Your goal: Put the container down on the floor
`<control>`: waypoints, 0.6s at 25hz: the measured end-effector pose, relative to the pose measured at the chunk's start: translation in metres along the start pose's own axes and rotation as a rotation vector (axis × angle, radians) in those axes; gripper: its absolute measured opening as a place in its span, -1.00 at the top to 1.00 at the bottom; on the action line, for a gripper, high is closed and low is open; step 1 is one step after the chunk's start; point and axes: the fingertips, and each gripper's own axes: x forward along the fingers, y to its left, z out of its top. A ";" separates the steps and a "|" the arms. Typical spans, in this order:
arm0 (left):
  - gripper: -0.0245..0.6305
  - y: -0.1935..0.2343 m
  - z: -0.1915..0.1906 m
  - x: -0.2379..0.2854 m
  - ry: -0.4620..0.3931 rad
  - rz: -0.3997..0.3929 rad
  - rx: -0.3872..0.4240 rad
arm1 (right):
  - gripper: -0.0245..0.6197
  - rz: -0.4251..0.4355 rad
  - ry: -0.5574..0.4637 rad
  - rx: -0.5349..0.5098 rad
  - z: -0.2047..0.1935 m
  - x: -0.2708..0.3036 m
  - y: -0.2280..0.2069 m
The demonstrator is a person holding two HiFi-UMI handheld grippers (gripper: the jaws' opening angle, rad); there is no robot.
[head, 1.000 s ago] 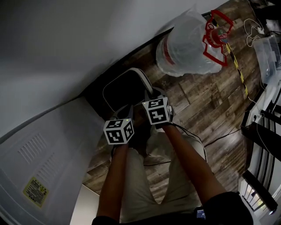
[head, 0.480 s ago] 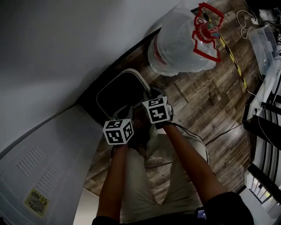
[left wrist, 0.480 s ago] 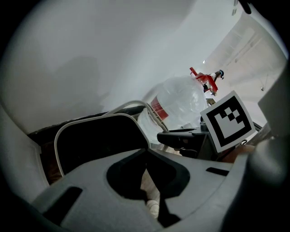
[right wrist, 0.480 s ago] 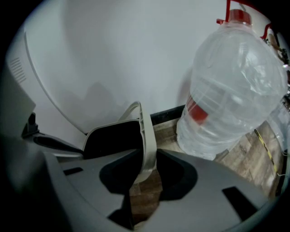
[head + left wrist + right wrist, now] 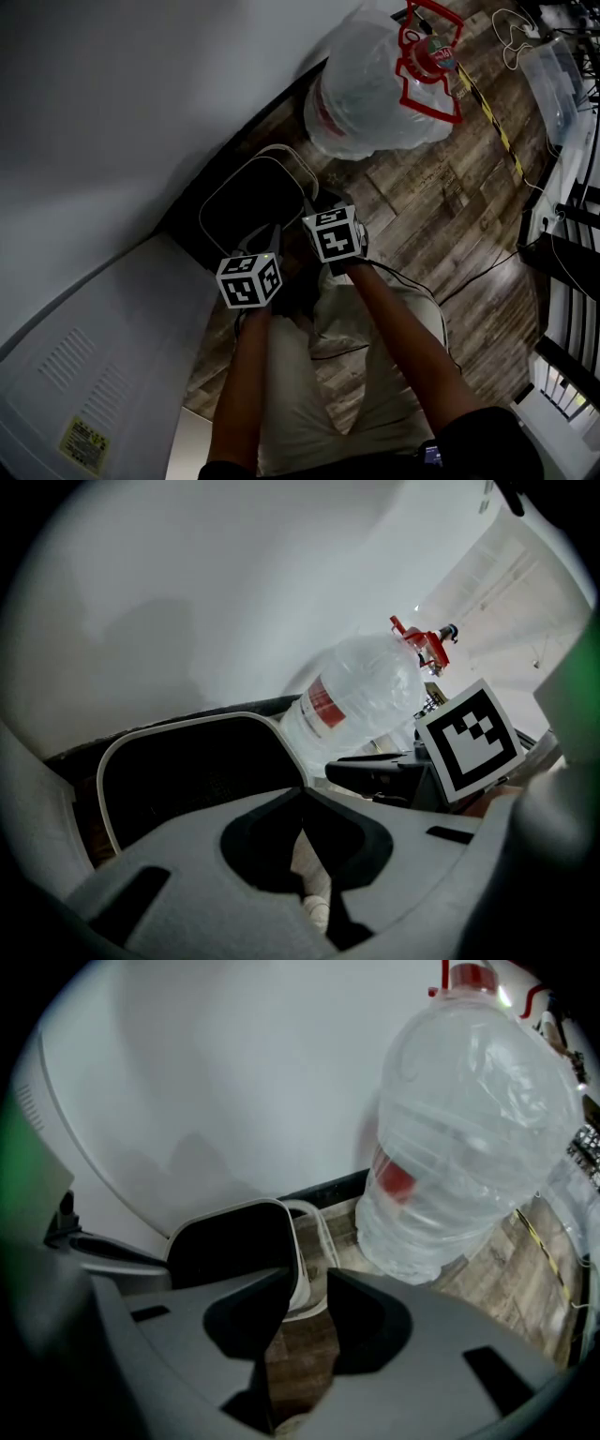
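The black rectangular container with a white rim (image 5: 248, 200) sits low on the wood-plank floor (image 5: 441, 216), against the dark skirting below the white wall. Both tools are at its near edge. In the left gripper view, the left gripper (image 5: 302, 794) has its jaws pressed together where the container's (image 5: 187, 780) rim ends, apparently pinching it. In the right gripper view, the right gripper (image 5: 307, 1283) is released, its jaws apart with the container's (image 5: 230, 1241) white corner between the tips and bare floor showing beside it. A large clear plastic water bottle with a red cap and handle (image 5: 375, 89) stands just beside the container.
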 end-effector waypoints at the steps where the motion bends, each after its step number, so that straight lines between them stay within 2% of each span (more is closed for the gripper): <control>1: 0.87 0.000 0.000 -0.001 0.001 0.001 0.000 | 0.59 0.001 0.002 0.006 0.000 -0.001 0.001; 8: 0.87 -0.002 0.002 -0.025 -0.001 0.008 -0.003 | 0.59 0.015 -0.007 0.056 -0.001 -0.015 0.007; 15: 0.87 -0.034 0.011 -0.061 0.040 0.033 0.149 | 0.59 0.027 -0.013 0.093 0.012 -0.062 0.018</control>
